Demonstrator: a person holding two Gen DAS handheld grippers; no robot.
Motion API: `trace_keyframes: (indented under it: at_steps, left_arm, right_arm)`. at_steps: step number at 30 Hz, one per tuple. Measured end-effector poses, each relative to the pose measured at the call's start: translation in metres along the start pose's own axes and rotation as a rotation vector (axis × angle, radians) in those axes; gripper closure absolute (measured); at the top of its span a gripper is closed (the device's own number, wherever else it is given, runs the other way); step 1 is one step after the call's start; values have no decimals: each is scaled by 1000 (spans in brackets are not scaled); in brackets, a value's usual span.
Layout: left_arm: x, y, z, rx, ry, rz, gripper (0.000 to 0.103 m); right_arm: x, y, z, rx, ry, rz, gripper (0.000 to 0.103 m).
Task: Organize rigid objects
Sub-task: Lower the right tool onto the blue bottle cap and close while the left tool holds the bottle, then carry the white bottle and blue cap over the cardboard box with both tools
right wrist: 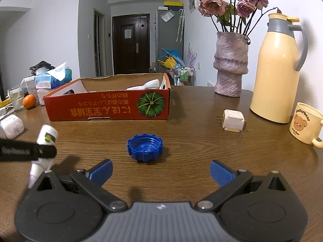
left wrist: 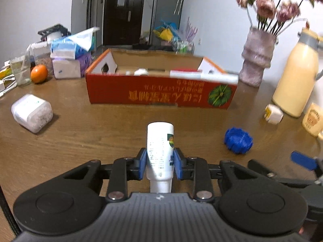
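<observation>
Box (left wrist: 161,92) contents mostly hidden by its wall; flowers (left wrist: 278,10) blurred.

**Readable print on the tabletop**

The cream ceramic mug (right wrist: 305,126) at the right edge of the tabletop carries a bear drawing with "Butterbear" arched above it; the small line beneath is too fine to read. The red cardboard box (right wrist: 109,107) near the far edge bears yellow East Asian characters printed upside down beside a green pumpkin picture. The white plastic bottle (left wrist: 160,151) has small print, too blurred to read.
</observation>
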State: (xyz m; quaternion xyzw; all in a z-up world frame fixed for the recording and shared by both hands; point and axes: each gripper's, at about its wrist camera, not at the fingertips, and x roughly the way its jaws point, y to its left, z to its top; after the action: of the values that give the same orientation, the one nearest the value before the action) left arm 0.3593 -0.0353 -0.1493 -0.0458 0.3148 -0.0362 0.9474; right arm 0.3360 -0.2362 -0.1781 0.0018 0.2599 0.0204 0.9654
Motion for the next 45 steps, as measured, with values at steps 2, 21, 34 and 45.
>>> trace_keyframes:
  at_steps: [2, 21, 34, 45]
  left_arm:
    - [-9, 1, 4, -2, -37, -18, 74]
    - [-22, 26, 25, -47, -107, 0, 74]
    - [-15, 34, 31, -62, -100, 18, 74]
    - [-14, 34, 35, -60, -108, 26, 74]
  right_arm:
    - [2, 1, 1, 4, -2, 1, 0]
    - [59, 17, 24, 9, 85, -28, 10]
    - [79, 23, 30, 3, 129, -24, 50]
    - [60, 26, 35, -5, 48, -10, 50]
